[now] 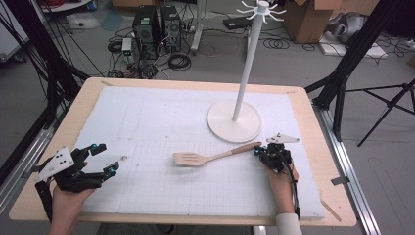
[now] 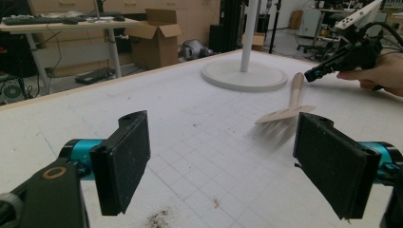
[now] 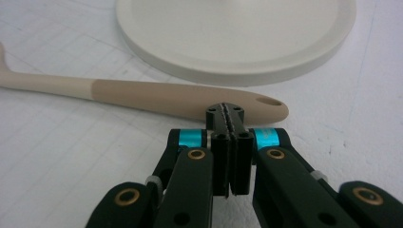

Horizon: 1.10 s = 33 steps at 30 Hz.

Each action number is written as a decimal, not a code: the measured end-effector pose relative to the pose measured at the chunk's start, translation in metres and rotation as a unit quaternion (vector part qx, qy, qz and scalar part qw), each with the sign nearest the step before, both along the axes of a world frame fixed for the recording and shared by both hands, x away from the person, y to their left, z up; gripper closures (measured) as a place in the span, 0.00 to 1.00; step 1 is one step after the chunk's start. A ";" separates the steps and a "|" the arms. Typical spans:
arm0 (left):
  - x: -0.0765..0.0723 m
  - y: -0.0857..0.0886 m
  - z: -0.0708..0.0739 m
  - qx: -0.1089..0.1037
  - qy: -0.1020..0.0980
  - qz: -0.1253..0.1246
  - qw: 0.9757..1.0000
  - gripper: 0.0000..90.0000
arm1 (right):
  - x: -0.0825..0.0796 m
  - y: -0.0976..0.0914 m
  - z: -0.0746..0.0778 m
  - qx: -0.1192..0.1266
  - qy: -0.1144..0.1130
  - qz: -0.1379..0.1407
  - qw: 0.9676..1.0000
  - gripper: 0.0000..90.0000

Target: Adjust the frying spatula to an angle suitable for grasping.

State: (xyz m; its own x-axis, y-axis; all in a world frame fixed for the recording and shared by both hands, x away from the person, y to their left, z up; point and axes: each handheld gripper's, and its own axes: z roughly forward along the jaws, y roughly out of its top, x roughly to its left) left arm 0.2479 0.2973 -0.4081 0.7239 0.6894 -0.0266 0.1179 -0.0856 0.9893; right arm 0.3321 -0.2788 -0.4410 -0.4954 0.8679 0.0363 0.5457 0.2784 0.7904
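The spatula (image 1: 211, 157) lies flat on the white mat (image 1: 147, 127), its handle end just in front of the stand's round base (image 1: 234, 122). The right gripper (image 1: 258, 152) sits at that handle end, jaws pressed together with nothing between them. To my eye a pickup is being set up; next those jaws must spread and straddle the handle. The left gripper (image 1: 103, 158) rests well apart, jaws spread wide, hand low on the table's edge.

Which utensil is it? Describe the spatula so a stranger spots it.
Find the white stand with its tall pole on the white mat. Just in front of its round base lies the spatula, the lone utensil there: pale wood, slotted blade, handle toward the right gripper.
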 end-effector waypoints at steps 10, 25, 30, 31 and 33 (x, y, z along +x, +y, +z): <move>0.001 0.001 -0.001 -0.004 0.015 0.008 1.000 0.22 | -0.025 -0.004 0.012 0.028 -0.031 0.036 0.998 0.98; 0.003 0.000 0.001 -0.023 0.019 -0.001 1.000 0.22 | -0.068 -0.023 0.005 0.098 -0.071 0.051 0.991 0.68; 0.006 0.000 0.000 -0.029 0.021 -0.004 0.999 0.22 | -0.072 -0.026 0.008 0.103 -0.077 0.053 0.990 0.52; 0.006 0.000 0.000 -0.029 0.021 -0.004 0.999 0.22 | -0.074 -0.026 0.008 0.103 -0.078 0.051 0.990 0.50; 0.007 -0.001 0.000 -0.037 0.025 -0.014 0.999 0.21 | -0.077 -0.029 0.008 0.106 -0.086 0.047 0.990 0.43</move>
State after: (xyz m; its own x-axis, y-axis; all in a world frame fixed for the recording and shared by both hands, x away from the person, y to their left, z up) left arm 0.2546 0.2962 -0.4082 0.7388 0.6644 -0.1134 0.1655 -0.0157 0.9861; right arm 0.2554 -0.3077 -0.4327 -0.5885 0.7996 0.1200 0.3774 0.1403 0.9154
